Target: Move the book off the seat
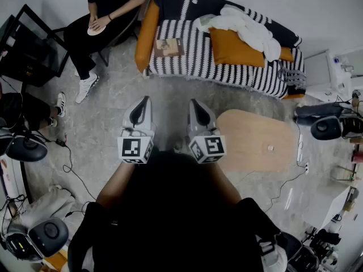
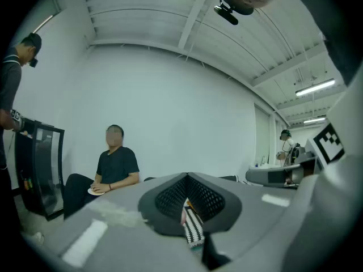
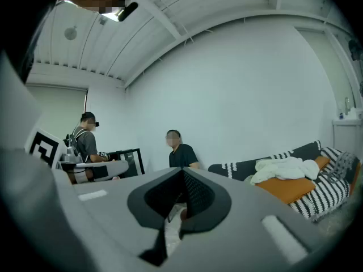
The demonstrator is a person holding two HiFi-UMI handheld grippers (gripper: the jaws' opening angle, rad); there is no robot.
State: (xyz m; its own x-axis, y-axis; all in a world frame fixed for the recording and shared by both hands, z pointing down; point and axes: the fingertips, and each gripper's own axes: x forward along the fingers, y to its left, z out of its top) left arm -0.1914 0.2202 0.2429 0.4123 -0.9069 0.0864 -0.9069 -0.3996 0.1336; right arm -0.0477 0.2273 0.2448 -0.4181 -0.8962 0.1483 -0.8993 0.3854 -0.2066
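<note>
The task has not started in earnest: this is the approach, before any reach. The book (image 1: 168, 47) lies flat on the striped sofa (image 1: 227, 67), at the left end of the seat, just beside the orange arm. It is well apart from the orange cushion (image 1: 235, 49) and the white cloth (image 1: 249, 27) heaped toward the sofa's right end.

The left gripper (image 1: 145, 101) and right gripper (image 1: 194, 103) are held side by side, well short of the sofa's front edge and pointing toward it. Each gripper's jaws are together with nothing held between them. The narrow slit of the left pair shows only a strip of the sofa's stripes beyond.

The next move probably calls for stepping toward the sofa's left end, parting one pair of jaws, and bringing them down to an edge of the book. The book lies flat, so that edge may need lifting or sliding past the seat front first.

A low wooden counter (image 1: 255, 140) stands before the sofa's right half, off that line. A seated person (image 1: 102, 16) is just left of the sofa.

No brand or writing is legible. The book's cover is too small to read, and the gripper cubes carry only black-and-white square markers.
</note>
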